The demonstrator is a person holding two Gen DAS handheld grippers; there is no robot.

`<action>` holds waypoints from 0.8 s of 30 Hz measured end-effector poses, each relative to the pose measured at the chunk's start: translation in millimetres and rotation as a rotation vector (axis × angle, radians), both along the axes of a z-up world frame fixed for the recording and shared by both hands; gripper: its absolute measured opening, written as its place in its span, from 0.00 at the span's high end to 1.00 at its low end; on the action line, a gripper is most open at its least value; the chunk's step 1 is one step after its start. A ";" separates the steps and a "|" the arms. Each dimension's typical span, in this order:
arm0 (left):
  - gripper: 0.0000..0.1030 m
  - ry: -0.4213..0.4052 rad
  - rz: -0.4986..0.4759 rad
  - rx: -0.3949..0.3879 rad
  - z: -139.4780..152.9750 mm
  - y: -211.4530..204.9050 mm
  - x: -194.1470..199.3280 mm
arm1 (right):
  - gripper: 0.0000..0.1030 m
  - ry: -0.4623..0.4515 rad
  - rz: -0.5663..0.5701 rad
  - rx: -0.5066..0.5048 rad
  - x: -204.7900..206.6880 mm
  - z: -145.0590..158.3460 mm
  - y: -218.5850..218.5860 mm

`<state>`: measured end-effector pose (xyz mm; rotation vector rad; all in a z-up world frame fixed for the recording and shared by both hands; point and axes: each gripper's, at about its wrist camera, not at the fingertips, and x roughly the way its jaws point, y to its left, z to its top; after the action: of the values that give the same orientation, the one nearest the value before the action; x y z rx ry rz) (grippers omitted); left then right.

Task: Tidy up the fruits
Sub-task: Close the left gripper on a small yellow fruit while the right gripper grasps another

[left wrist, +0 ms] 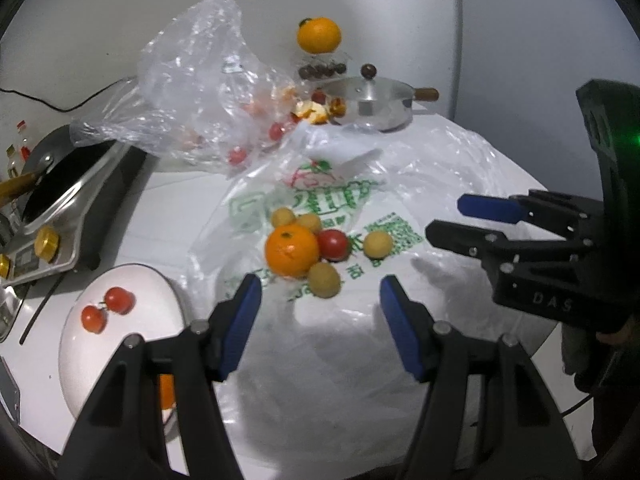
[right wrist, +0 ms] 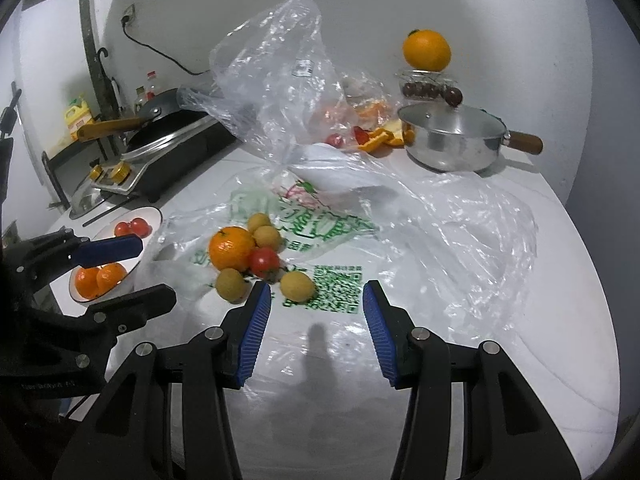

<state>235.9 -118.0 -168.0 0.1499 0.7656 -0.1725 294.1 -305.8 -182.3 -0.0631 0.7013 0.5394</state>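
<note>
Hovering both tools, left tool (left wrist: 320, 292) and right tool (right wrist: 316, 304), wide open, empty; risking snagging printed plastic bag (left wrist: 320, 196) ahead, scattering orange (left wrist: 292, 250) pile.

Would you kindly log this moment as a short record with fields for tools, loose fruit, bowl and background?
left tool: open, empty, above the printed bag
right tool: open, empty
loose fruit on printed bag: orange, red tomato, four small yellow-brown fruits
white bowl: two tomatoes, two oranges
background: lidded steel pot, clear bag, orange on jar
</note>
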 end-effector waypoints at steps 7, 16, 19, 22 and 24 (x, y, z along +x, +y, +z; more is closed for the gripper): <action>0.39 0.043 -0.032 0.002 -14.6 -17.6 12.6 | 0.51 0.008 0.001 0.019 6.9 -4.5 -9.4; 0.39 0.096 -0.033 0.017 -36.6 -21.5 31.9 | 0.51 0.020 0.011 0.026 15.6 -9.9 -8.5; 0.40 0.114 -0.020 0.017 -43.6 -17.1 38.0 | 0.51 0.025 0.016 0.028 17.9 -12.3 -6.5; 0.40 0.121 -0.017 0.008 -47.5 -12.6 41.7 | 0.51 0.033 0.018 0.025 21.4 -15.0 -4.4; 0.42 0.123 -0.014 -0.007 -49.2 -9.6 44.6 | 0.51 0.036 0.024 0.020 23.0 -15.8 -1.6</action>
<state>280.5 -127.6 -217.2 0.1395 0.8864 -0.1992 317.1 -307.4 -198.1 -0.0434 0.7307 0.5721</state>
